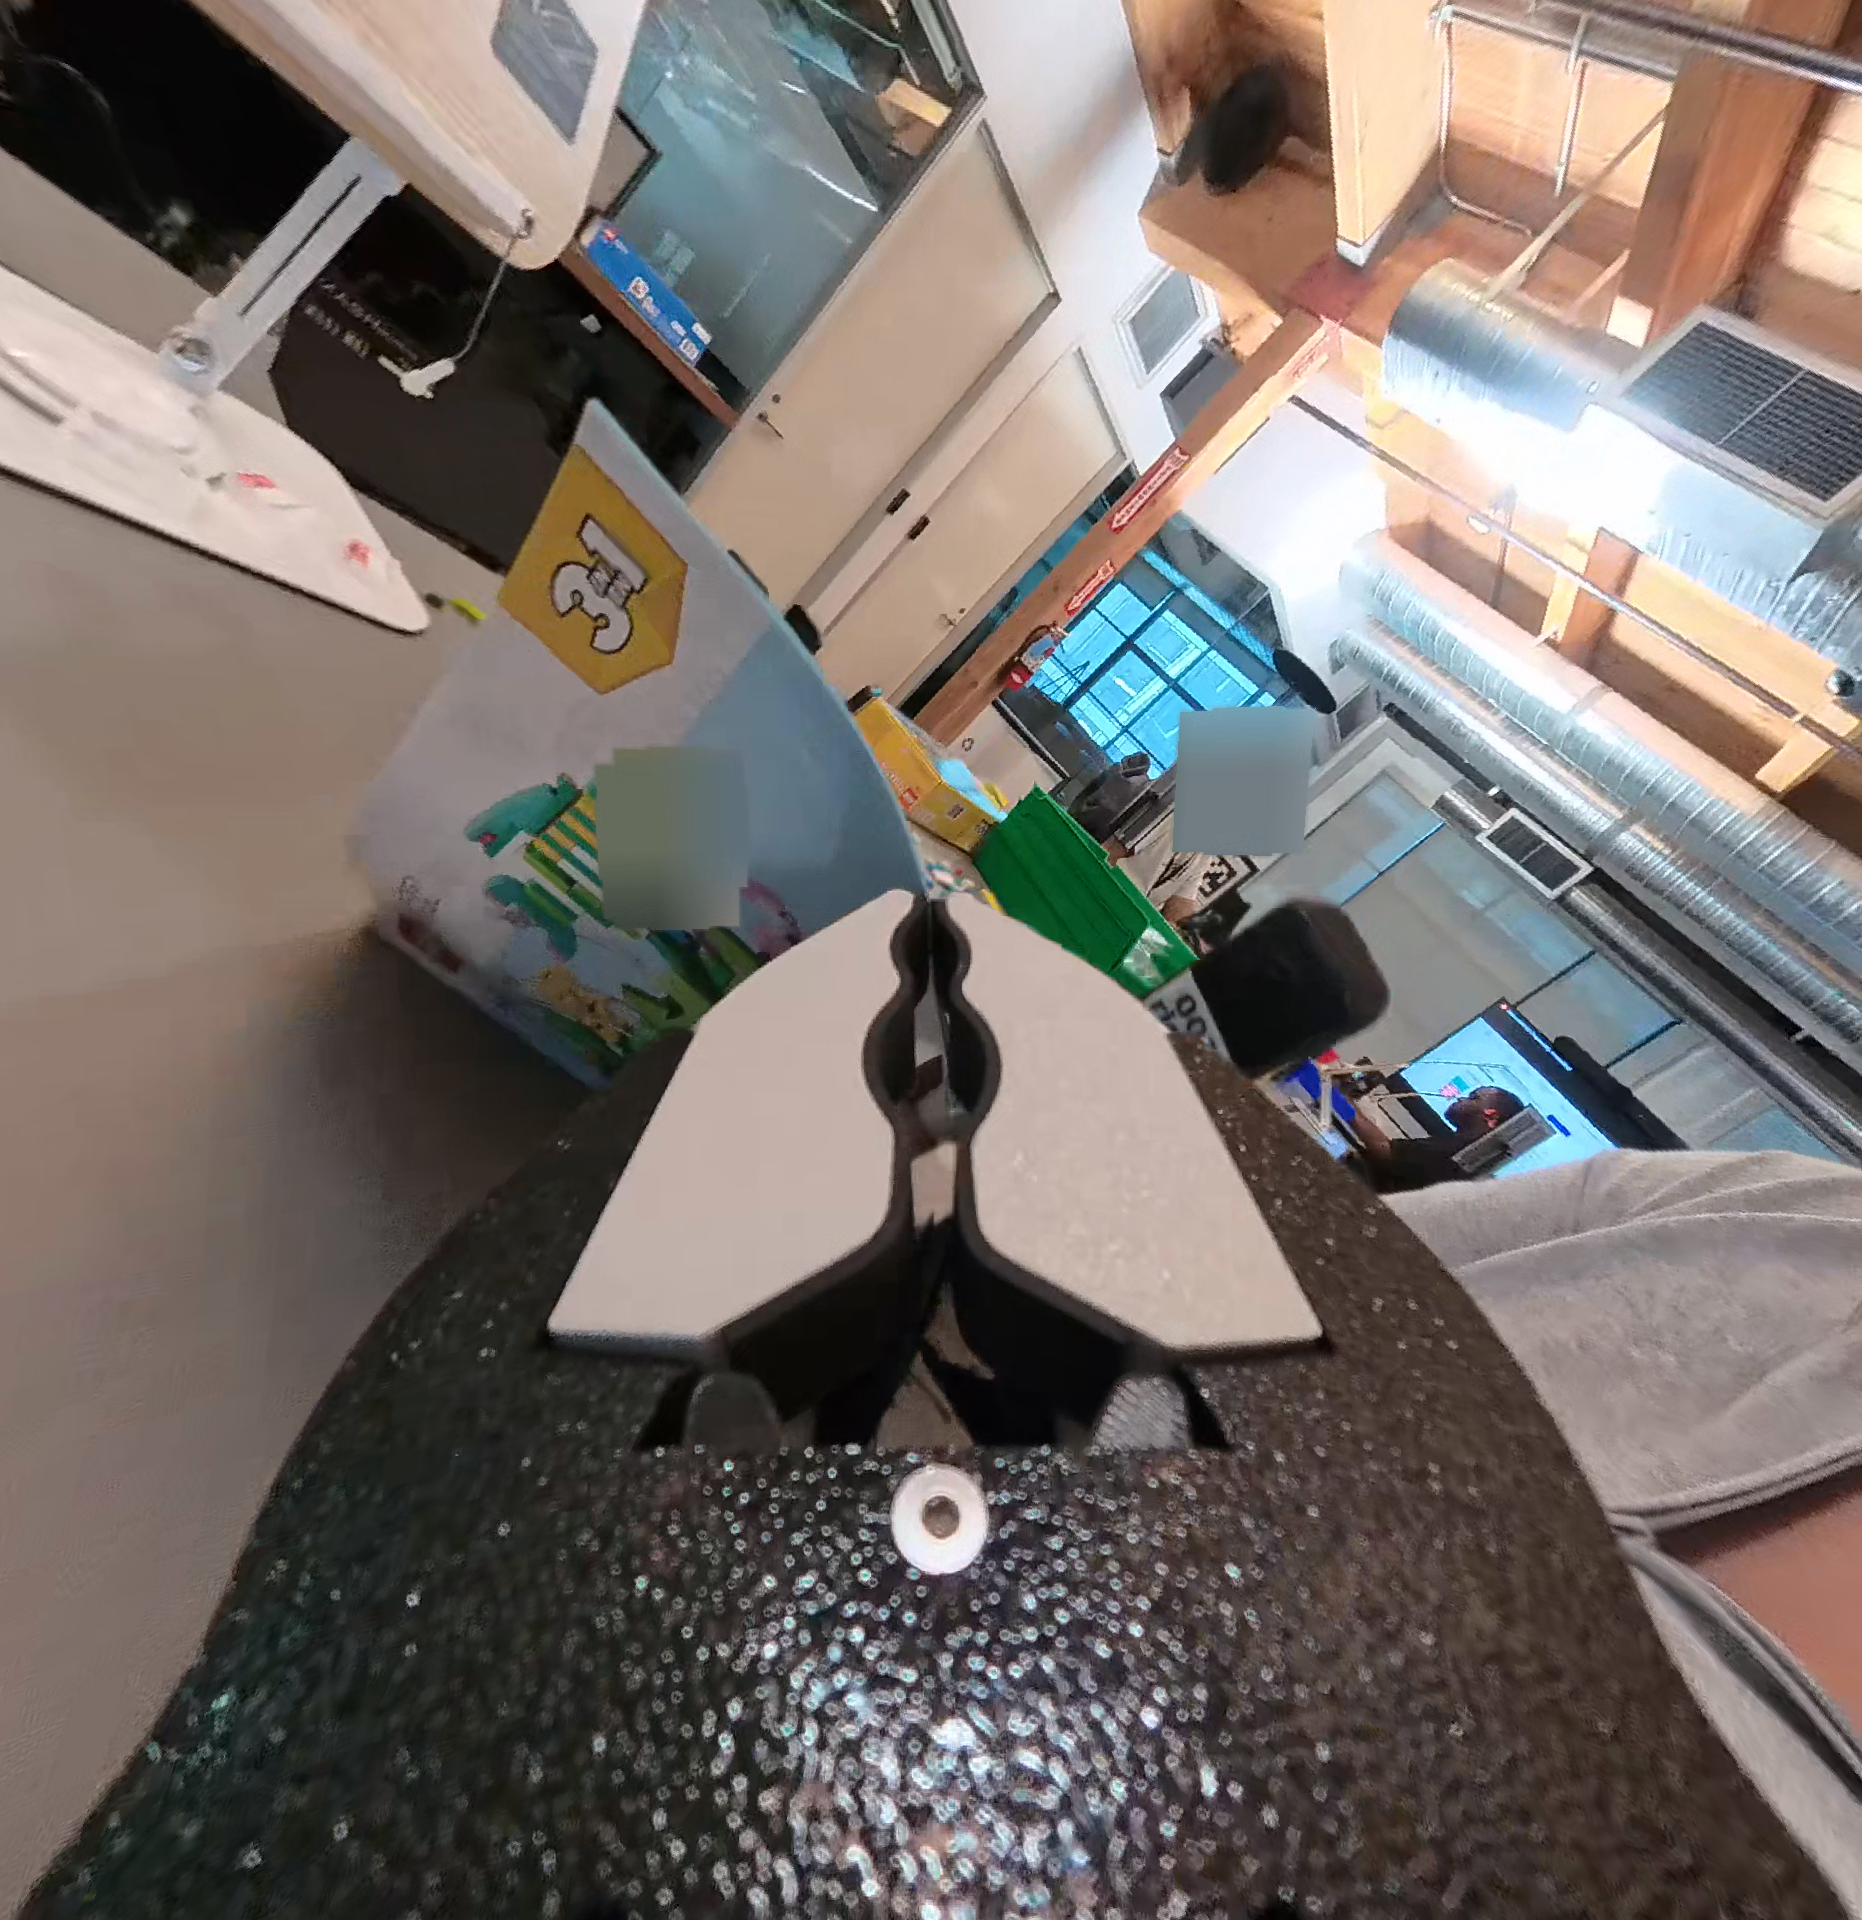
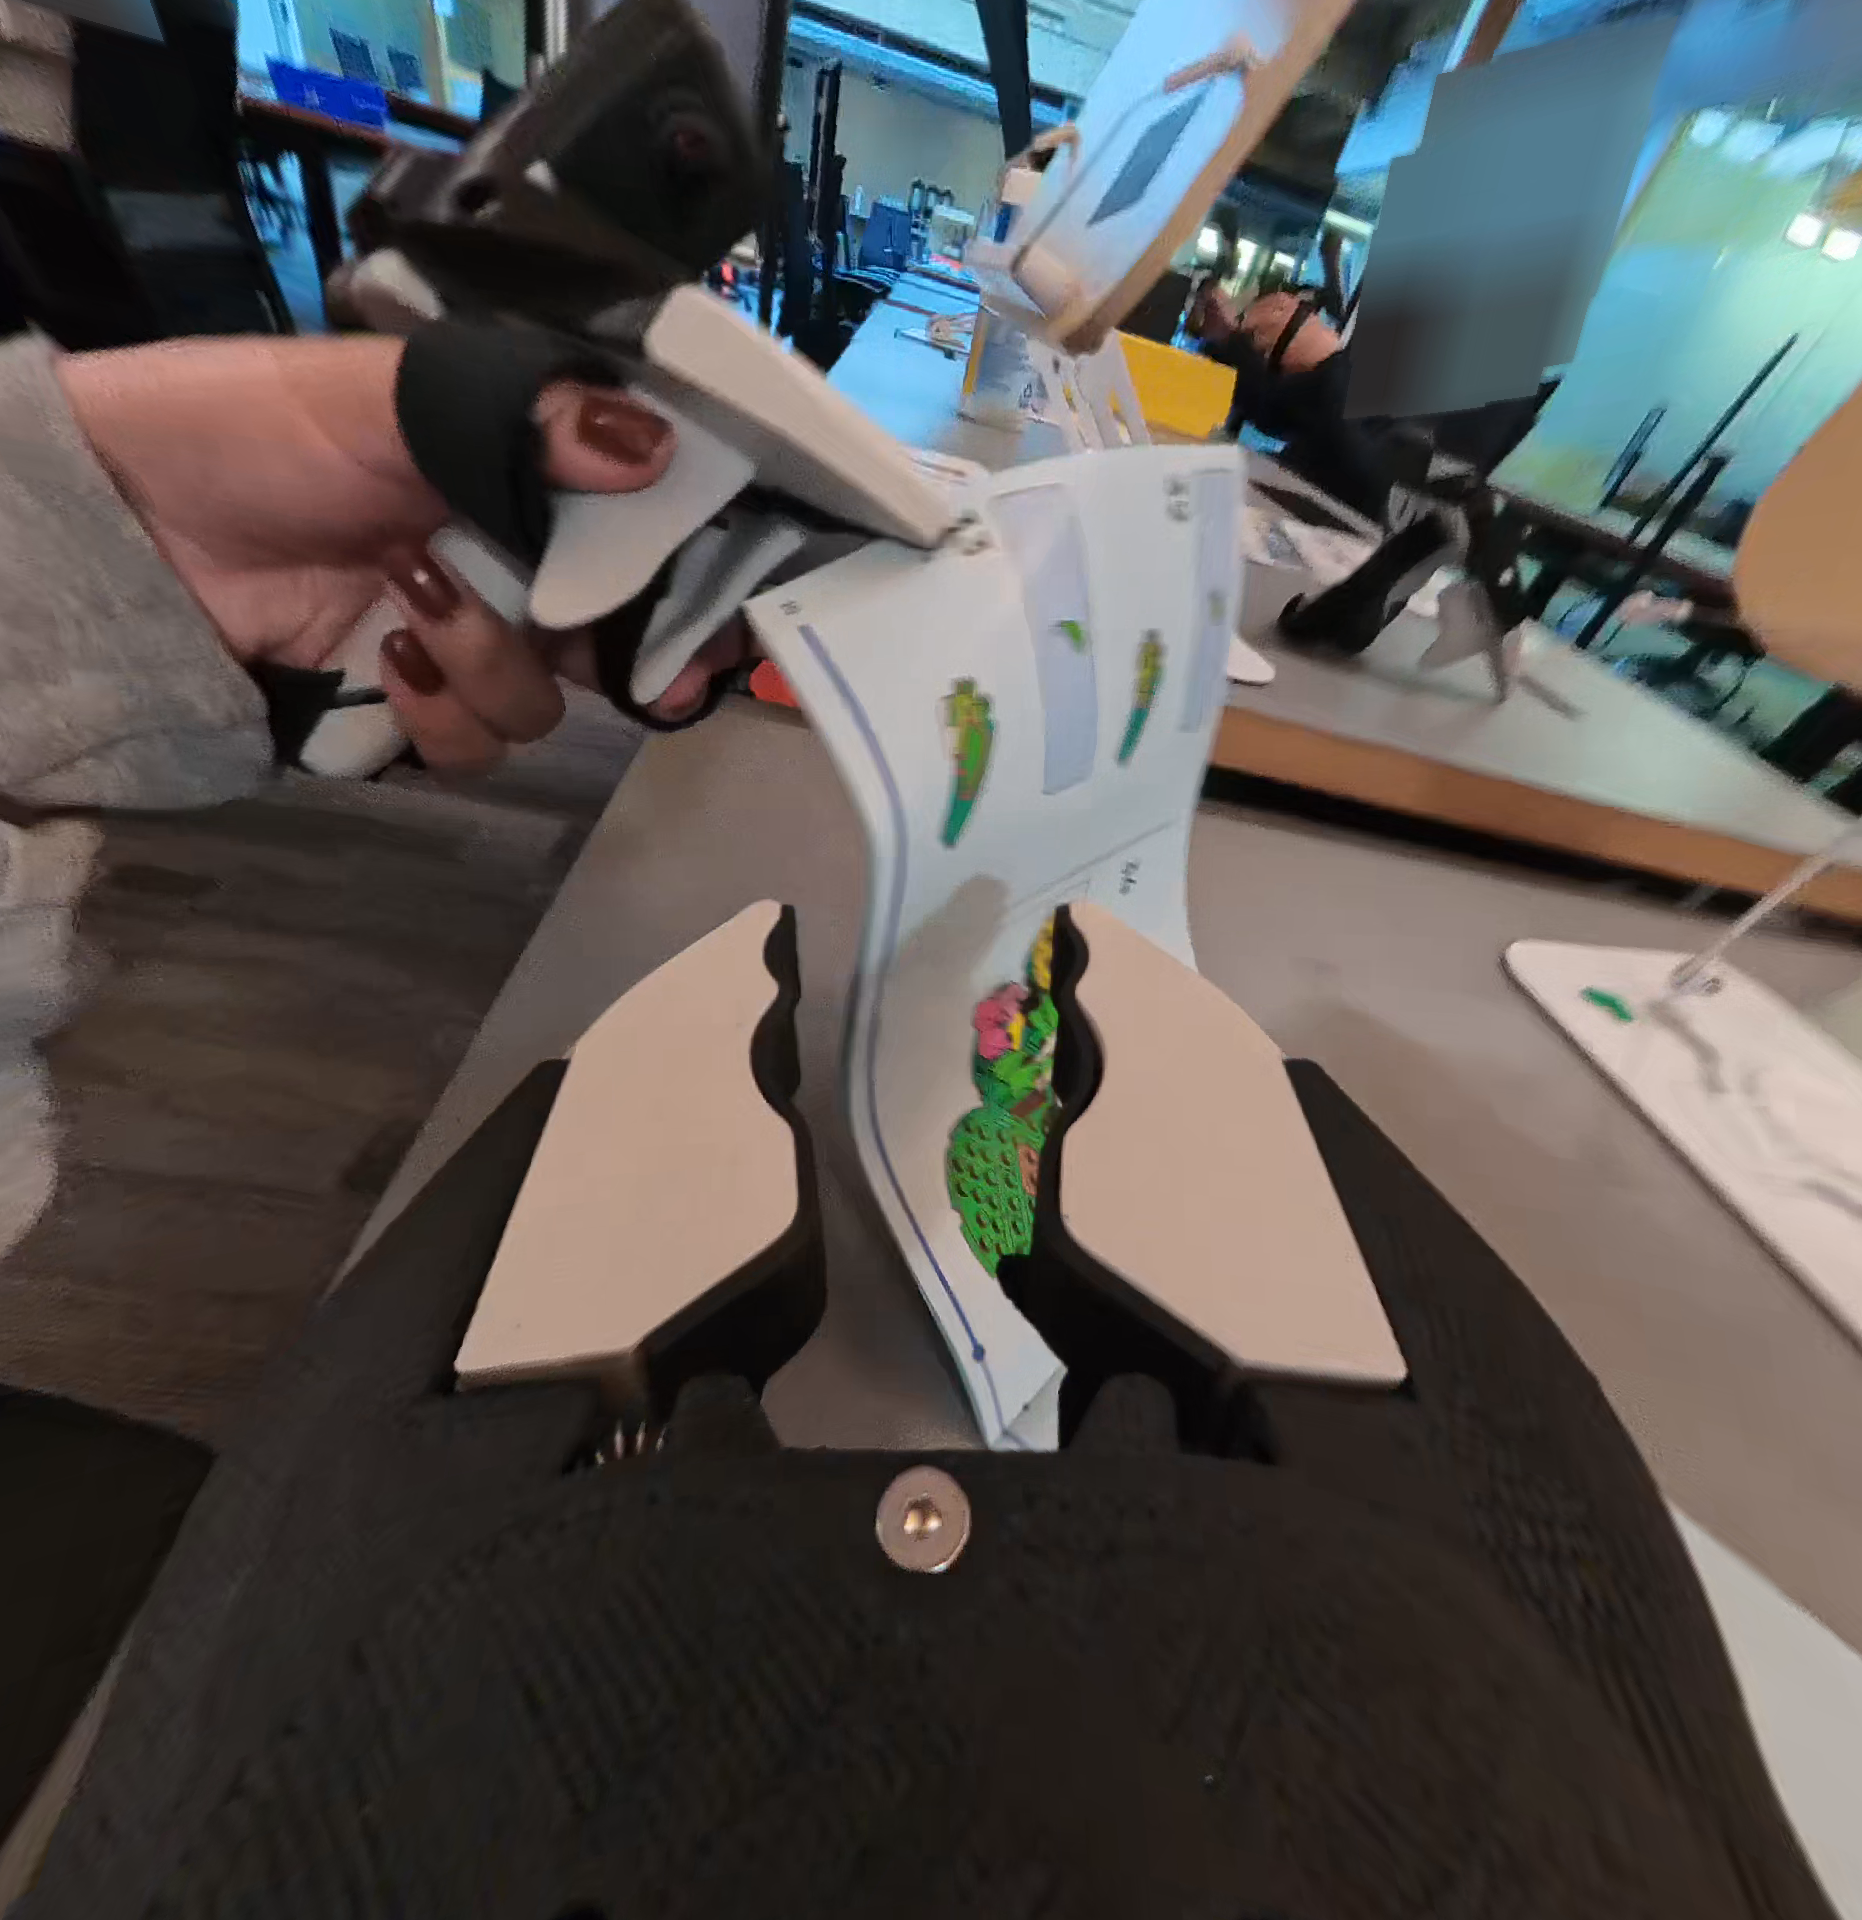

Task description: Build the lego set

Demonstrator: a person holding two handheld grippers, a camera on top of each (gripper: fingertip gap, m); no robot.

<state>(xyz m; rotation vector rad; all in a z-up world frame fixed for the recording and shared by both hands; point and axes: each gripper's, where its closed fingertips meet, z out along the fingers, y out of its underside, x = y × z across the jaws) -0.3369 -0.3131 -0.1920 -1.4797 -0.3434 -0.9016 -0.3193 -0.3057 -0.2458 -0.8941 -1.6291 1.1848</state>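
While the left gripper (image 2: 958, 530) pinches the booklet's (image 2: 1020, 748) top corner above the grey table (image 2: 1374, 1039), the right gripper (image 2: 922, 935) stands open around its lower edge.

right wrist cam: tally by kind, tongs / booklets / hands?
Tongs: 2 (left tongs, right tongs)
Booklet: 1
Hand: 1
Total: 4

Green bins (image 1: 1072, 894) beyond grey tabletop (image 1: 127, 935)
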